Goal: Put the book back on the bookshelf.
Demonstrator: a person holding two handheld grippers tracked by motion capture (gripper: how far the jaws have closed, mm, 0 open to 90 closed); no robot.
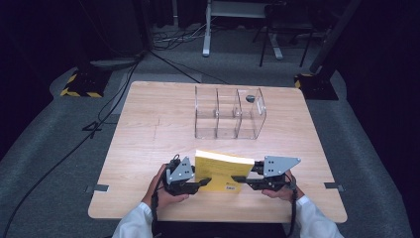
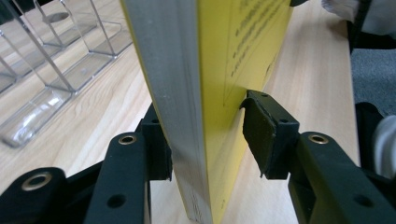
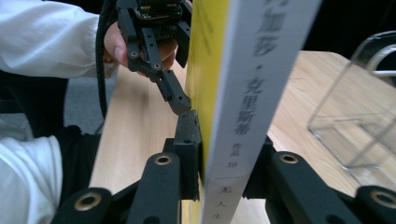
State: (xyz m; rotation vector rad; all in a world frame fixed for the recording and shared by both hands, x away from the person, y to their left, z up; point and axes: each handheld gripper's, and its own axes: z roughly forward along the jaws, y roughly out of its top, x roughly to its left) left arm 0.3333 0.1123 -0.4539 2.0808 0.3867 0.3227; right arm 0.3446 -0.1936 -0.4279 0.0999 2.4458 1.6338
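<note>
- The yellow book (image 1: 220, 168) is standing upright on the wooden table (image 1: 148, 134), low in the middle of the high view, between both grippers.
- The left gripper (image 1: 202, 182) is straddling its page edge, jaws wide; one pad is standing clear of the cover.
- The right gripper (image 1: 238, 179) is clamping the spine end.
- The clear acrylic organizer (image 1: 229, 113) is sitting above centre.

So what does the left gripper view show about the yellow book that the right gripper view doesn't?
The left gripper view shows the book's page edges, with the left gripper straddling it and one pad standing off the yellow cover. The right gripper view shows the white spine with printed characters, the right gripper pressed on both sides, and the left gripper beyond. Both show the book upright, the wooden table and the clear organizer.
</note>
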